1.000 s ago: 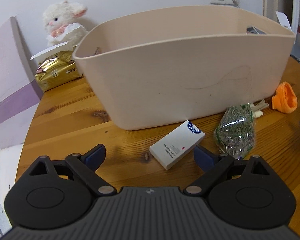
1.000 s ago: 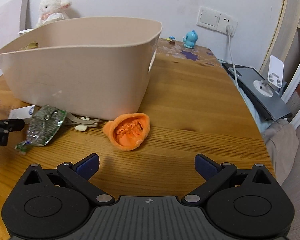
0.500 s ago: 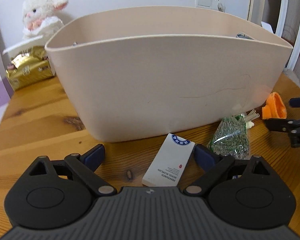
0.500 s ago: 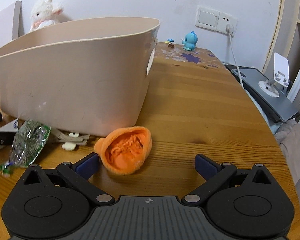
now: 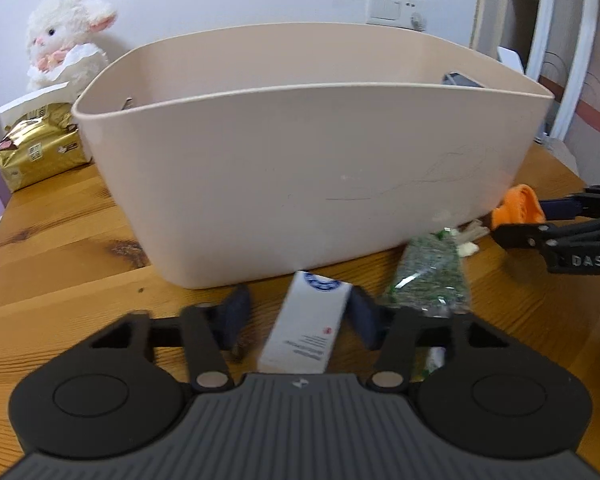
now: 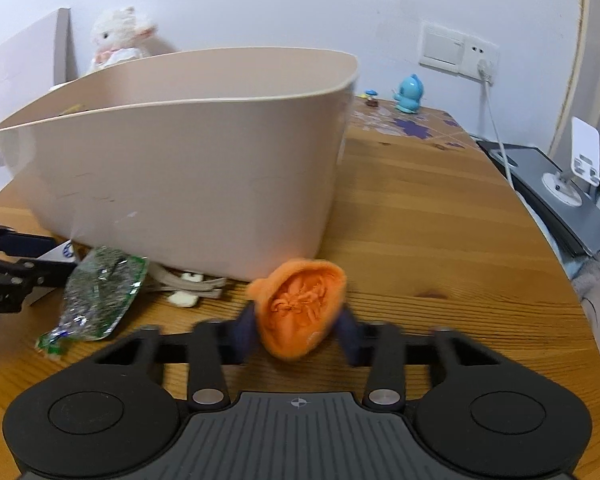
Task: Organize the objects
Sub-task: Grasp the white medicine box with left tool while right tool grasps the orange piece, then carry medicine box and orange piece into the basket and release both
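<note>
A large beige tub [image 5: 300,168] stands on the wooden table [image 5: 60,240]. My left gripper [image 5: 298,320] has its jaws partly closed around a white box [image 5: 308,324] lying in front of the tub; the right pad touches it and a gap remains at the left pad. My right gripper [image 6: 298,332] is shut on an orange knitted pouch [image 6: 300,308] by the tub's right corner [image 6: 332,184]. A green foil packet [image 5: 432,276] lies between the two, also in the right wrist view [image 6: 100,292].
A white plush lamb [image 5: 64,44] and a gold packet [image 5: 36,152] sit behind the tub on the left. Beige clips [image 6: 188,284] lie under the tub's edge. A blue figurine [image 6: 410,92], a cable and a grey device [image 6: 556,196] are at the right.
Both grippers moved forward and narrowed their jaws. The left one now straddles the white box. The right one closed on the orange pouch.
</note>
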`<state>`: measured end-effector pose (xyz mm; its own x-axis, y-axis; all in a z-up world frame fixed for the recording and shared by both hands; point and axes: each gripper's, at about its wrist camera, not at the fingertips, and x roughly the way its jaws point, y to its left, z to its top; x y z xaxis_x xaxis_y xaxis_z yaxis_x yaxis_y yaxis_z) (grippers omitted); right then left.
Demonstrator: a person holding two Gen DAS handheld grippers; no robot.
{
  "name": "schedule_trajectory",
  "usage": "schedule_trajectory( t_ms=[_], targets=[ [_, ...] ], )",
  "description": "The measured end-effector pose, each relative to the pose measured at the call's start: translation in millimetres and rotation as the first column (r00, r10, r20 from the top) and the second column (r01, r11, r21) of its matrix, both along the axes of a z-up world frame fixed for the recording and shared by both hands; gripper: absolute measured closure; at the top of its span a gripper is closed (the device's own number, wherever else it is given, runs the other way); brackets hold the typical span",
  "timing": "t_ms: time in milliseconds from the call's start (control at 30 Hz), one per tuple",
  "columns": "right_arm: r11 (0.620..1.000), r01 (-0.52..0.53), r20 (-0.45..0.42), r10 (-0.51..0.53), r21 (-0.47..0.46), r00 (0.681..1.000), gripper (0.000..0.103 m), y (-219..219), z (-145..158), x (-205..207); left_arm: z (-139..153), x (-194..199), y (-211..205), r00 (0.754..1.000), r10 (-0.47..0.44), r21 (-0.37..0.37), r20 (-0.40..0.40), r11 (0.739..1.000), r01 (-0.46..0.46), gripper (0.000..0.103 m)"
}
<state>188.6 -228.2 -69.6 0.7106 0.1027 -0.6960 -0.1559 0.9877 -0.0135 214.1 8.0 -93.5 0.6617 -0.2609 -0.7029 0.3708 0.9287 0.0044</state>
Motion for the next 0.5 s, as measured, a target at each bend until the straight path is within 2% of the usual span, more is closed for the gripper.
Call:
schedule_trajectory(
  t_ms=[33, 67, 233, 500],
  targets=[
    [1.0, -0.003, 0.001, 0.003, -0.007, 1.0, 0.087, 2.5, 0.6, -1.5, 0.7, -1.7, -1.3, 1.0, -0.009, -0.003, -0.001, 1.0, 0.009, 0.068],
    [1.0, -0.003, 0.002, 0.003, -0.014, 1.0, 0.088, 4.1, 0.8, -2.5, 1.5, -3.9, -3.1, 1.0, -0.015, -0.003, -0.002, 1.0, 0.015, 0.069],
    [1.0, -0.006, -0.007, 0.005, -0.017, 1.0, 0.091, 4.9, 3.8, -11.4, 3.3, -14.3, -9.5, 1.0, -0.013, 0.034, 0.01, 0.999, 0.012, 0.07],
    [1.0, 0.004, 0.005, -0.004, -0.019, 1.0, 0.091, 2.4, 18.2, -36.3, 11.2, -32.2, -4.8, 1.0, -0.001, 0.039, 0.024, 0.999, 0.0, 0.071]
  ],
)
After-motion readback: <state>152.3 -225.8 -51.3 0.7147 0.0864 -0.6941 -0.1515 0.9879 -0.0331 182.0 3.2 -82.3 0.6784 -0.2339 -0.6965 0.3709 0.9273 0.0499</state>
